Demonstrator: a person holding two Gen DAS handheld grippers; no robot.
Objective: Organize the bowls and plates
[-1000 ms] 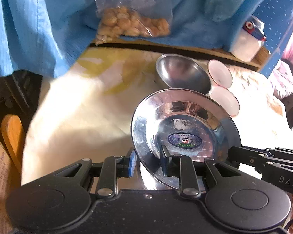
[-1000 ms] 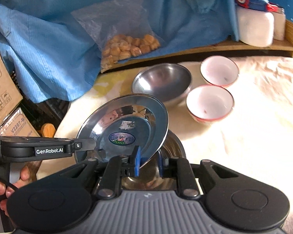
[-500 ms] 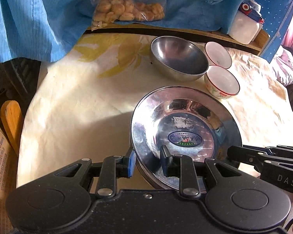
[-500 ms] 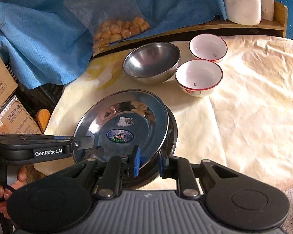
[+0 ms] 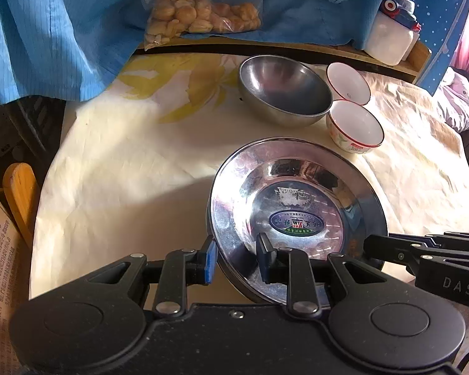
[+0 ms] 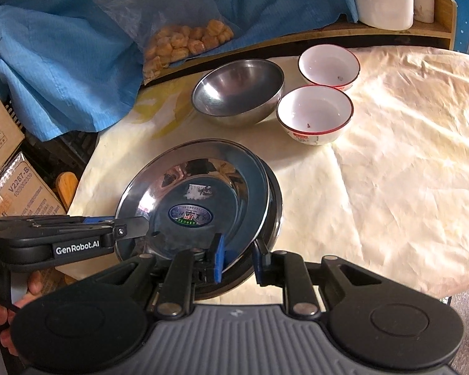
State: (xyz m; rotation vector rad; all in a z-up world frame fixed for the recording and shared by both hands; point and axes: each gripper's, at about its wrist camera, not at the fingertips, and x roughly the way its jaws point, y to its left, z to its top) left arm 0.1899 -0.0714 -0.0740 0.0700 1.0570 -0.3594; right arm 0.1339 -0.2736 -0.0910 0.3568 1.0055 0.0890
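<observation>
The left hand-held gripper (image 5: 237, 259) is straddling the near left rim of the top plate (image 5: 297, 200), one blue pad outside the rim and the other over the plate's inner slope; whether the pads are pressing the metal cannot be told. The right hand-held gripper (image 6: 237, 257) is standing astride the near right edge of the plates, its left pad against the top plate (image 6: 197, 193) and its right pad outside the rim of the lower plate (image 6: 275, 206); a firm clamp cannot be told there either. The top plate is sitting in the lower one, slightly off to the left, near the front edge of the bench (image 6: 406, 187), which is wearing a crinkled cream cloth. A blue and green sticker (image 5: 297, 223) is lying at the plate's centre. Behind the plates a steel bowl (image 5: 284, 93) is resting, and just beside it to the right two white bowls with red rims, the near bowl (image 5: 355, 126) and the far bowl (image 5: 348, 82), are sitting close together. A bag of snacks (image 5: 200, 15) is leaning on blue fabric (image 5: 53, 31) at the back.
</observation>
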